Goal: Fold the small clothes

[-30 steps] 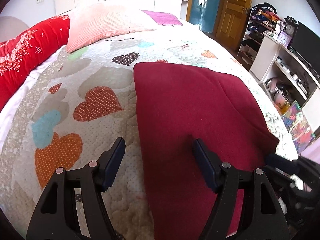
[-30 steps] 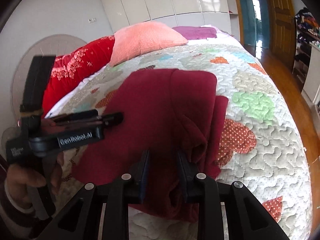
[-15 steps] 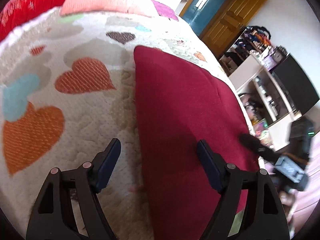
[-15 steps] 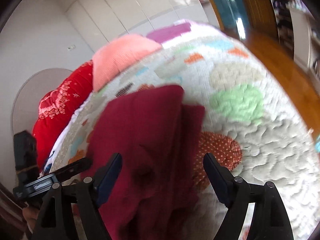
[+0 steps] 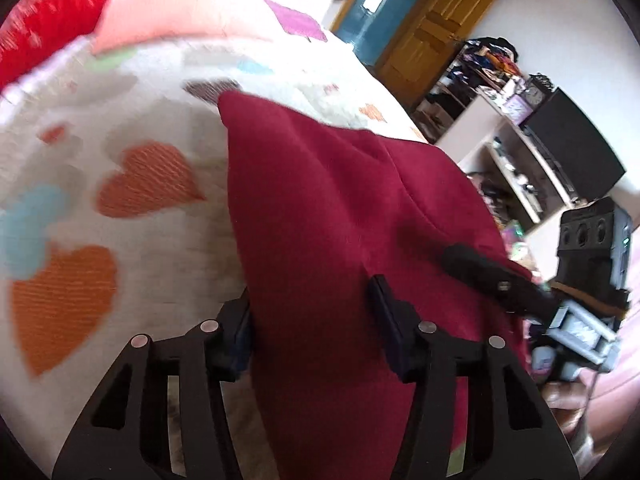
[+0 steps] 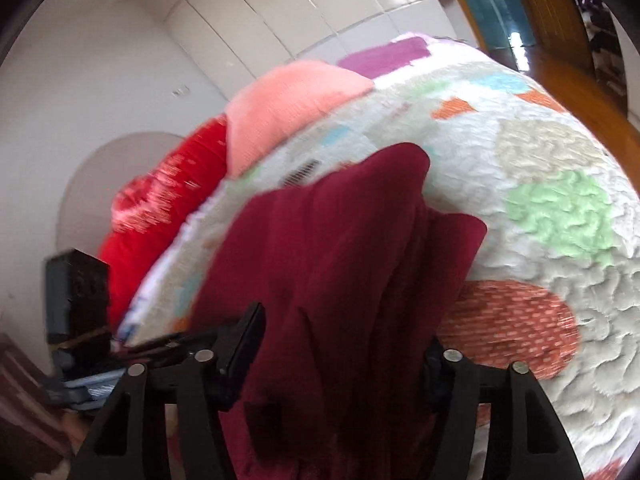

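Observation:
A dark red garment (image 5: 320, 216) lies on the heart-patterned quilt (image 5: 120, 184); it also shows in the right wrist view (image 6: 340, 248), bunched into folds. My left gripper (image 5: 310, 320) is open, its jaws straddling the garment's near left edge. My right gripper (image 6: 340, 344) is open, jaws wide on both sides of the garment's near end. The right gripper also shows in the left wrist view (image 5: 500, 280), at the garment's right edge. The left gripper's body appears in the right wrist view (image 6: 80, 320) at far left.
A red pillow (image 6: 160, 216) and a pink pillow (image 6: 288, 104) lie at the head of the bed. A white shelf unit (image 5: 520, 168) with clutter and a dark screen stands right of the bed. A wooden door (image 5: 436, 24) is behind.
My right gripper opened from shut on the garment and dropped low over its near end. My left gripper moved forward and right, so its jaws now straddle the garment's edge.

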